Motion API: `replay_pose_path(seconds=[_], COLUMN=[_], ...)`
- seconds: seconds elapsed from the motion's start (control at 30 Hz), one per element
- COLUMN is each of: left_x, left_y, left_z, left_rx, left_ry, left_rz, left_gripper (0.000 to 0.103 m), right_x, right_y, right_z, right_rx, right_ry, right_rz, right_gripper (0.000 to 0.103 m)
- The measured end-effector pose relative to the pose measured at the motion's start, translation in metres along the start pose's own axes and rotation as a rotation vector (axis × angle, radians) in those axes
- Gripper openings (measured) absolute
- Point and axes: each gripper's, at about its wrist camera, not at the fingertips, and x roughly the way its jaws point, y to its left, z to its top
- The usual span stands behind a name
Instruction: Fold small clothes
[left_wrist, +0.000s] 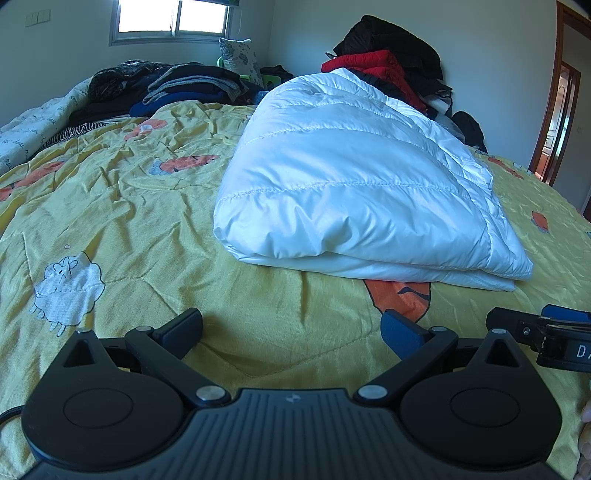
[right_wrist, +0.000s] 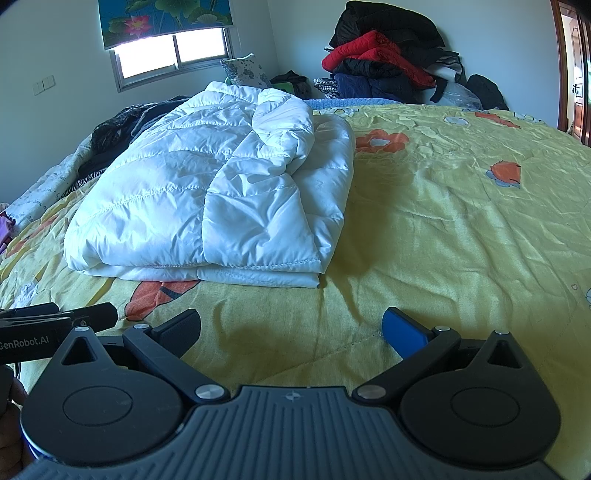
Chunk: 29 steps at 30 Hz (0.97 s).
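A white quilted puffer jacket lies folded into a thick rectangle on the yellow patterned bedspread. It also shows in the right wrist view, with a sleeve panel folded over its top. My left gripper is open and empty, low over the bedspread, short of the jacket's near edge. My right gripper is open and empty, also short of the jacket, with the jacket ahead to its left. Each gripper shows at the edge of the other's view.
A pile of dark clothes lies at the far left of the bed. A stack of red and black jackets stands against the far wall. A window is behind the bed, a doorway at the right.
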Motion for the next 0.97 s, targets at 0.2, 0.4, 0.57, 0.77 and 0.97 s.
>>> replay_pose_path(seconds=[0.2, 0.4, 0.57, 0.77, 0.97], left_x=[0.001, 0.000, -0.001, -0.004, -0.003], left_y=[-0.001, -0.001, 0.004, 0.012, 0.008], left_z=[0.000, 0.001, 0.000, 0.000, 0.001], left_rx=[0.002, 0.002, -0.038, -0.099, -0.080], left_ry=[0.001, 0.001, -0.017, -0.041, -0.031], left_rz=[0.002, 0.001, -0.026, -0.055, -0.032], left_gripper=[0.103, 0.103, 0.103, 0.103, 0.103], right_x=[0.000, 0.000, 0.000, 0.000, 0.000], right_y=[0.000, 0.000, 0.000, 0.000, 0.000], right_z=[0.000, 0.000, 0.000, 0.000, 0.000], right_rx=[0.000, 0.000, 0.001, 0.000, 0.000], right_ry=[0.000, 0.000, -0.001, 0.000, 0.000], right_rz=[0.000, 0.000, 0.000, 0.000, 0.000], right_gripper=[0.101, 0.101, 0.101, 0.101, 0.101])
